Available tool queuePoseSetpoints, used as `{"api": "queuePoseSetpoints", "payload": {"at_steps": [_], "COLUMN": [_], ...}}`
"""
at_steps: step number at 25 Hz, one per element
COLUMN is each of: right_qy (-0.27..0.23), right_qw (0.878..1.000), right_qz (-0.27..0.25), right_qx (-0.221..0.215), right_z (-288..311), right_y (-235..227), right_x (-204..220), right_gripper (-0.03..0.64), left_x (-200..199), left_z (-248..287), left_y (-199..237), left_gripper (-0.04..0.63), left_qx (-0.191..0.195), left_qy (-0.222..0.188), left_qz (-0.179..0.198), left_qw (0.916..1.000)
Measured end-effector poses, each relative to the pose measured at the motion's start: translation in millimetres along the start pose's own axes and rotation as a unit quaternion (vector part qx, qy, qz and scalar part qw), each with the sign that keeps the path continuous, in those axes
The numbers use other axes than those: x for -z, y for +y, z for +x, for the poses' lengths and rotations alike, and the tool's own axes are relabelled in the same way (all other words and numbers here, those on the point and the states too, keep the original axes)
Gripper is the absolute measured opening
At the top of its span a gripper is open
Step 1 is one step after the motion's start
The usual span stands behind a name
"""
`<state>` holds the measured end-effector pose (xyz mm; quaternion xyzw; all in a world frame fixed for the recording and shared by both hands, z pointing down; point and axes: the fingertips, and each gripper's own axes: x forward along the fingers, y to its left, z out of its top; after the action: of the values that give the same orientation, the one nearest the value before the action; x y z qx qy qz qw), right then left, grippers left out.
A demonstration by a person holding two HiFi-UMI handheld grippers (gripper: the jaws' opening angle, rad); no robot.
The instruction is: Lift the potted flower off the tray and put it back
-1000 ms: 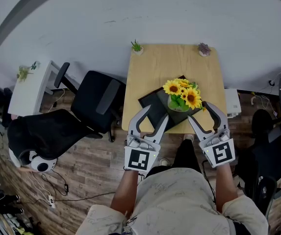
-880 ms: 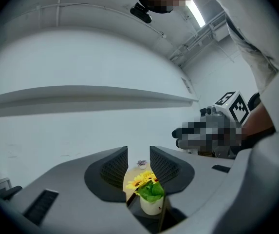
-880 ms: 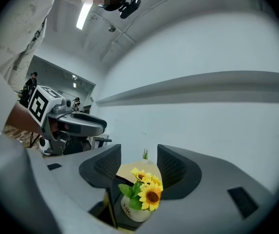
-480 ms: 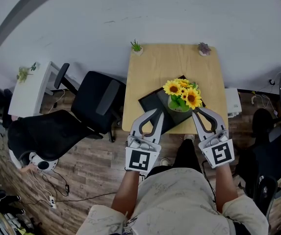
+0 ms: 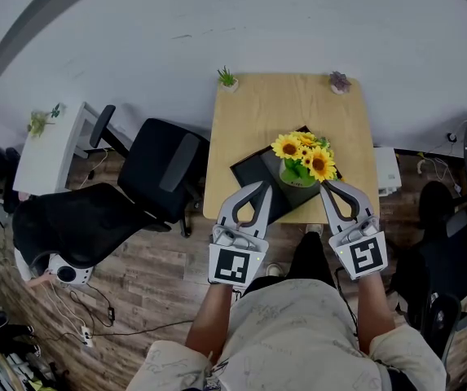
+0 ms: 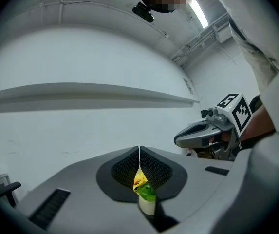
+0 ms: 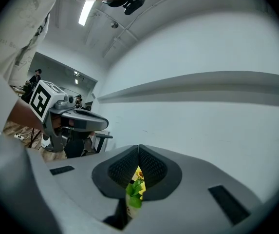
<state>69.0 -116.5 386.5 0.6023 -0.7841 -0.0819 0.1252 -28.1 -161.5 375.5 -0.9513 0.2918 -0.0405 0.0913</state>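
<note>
The potted flower (image 5: 302, 157), yellow sunflowers in a pale pot, stands on a black tray (image 5: 252, 175) near the front edge of the wooden table (image 5: 290, 104). My left gripper (image 5: 260, 187) is over the tray's front left, just left of the pot, jaws shut with nothing between them. My right gripper (image 5: 326, 187) sits at the pot's front right, also shut and empty. In the left gripper view the flower (image 6: 145, 195) shows as a sliver beyond the shut left gripper (image 6: 139, 155). The right gripper view shows the flower (image 7: 135, 189) beyond the shut right gripper (image 7: 139, 152).
Two small potted plants (image 5: 227, 77) (image 5: 338, 81) stand at the table's back corners. A black office chair (image 5: 164, 165) is left of the table, a white side table (image 5: 50, 141) farther left. A white box (image 5: 385, 169) sits right of the table.
Both grippers' jaws went from wide open to shut. The hands stayed where they were on either side of the pot, and the flower has not moved.
</note>
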Motion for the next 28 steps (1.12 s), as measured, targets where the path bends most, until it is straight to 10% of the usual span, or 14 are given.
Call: {"api": "queuePoseSetpoints", "payload": {"at_steps": [28], "right_qy": [0.003], "right_qw": [1.000], "right_qz": [-0.009], "right_qx": [0.004], "right_z": [1.0], "right_y": [-1.4], "right_x": [0.2], "right_gripper": [0.015], "left_x": [0.9], "left_z": [-1.2], "left_y": [4.6], "left_gripper": [0.012], "left_qx": [-0.003], "left_qy": [-0.003], "left_qz": [-0.001], "left_qw": [1.0000]}}
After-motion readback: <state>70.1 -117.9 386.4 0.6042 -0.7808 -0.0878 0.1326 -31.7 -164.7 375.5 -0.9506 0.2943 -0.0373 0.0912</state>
